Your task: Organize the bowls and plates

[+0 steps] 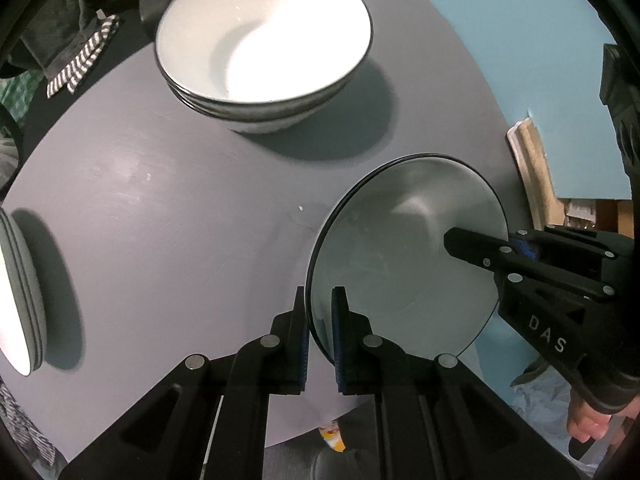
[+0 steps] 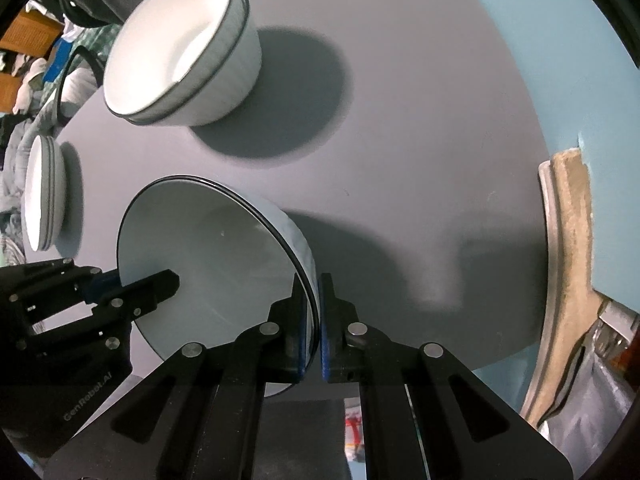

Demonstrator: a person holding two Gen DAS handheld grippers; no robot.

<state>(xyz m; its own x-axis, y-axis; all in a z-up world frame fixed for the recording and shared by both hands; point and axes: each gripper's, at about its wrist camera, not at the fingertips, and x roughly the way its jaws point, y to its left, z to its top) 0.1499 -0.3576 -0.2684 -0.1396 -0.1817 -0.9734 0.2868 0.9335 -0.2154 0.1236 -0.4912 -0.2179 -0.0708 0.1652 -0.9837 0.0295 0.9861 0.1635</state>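
Shallow bowl (image 1: 404,256), dark-rimmed, held over the near edge of the grey table (image 1: 160,220). Left gripper (image 1: 320,332) clamps one rim, right gripper (image 2: 318,320) the opposite rim. Beyond the bowl: stacked bowls (image 1: 262,40); a second stack (image 2: 42,192) well apart.

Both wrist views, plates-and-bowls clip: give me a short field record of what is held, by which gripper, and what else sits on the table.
held item: bowl pair, two nested bowls with dark rims
left gripper: shut on the pair's rim
right gripper: shut on the opposite rim
held item's contact with table: cannot tell
table: grey, round
large bowl stack: nested, on the far side
side stack: nested white dishes near the table's edge
person: a hand on the right gripper's handle
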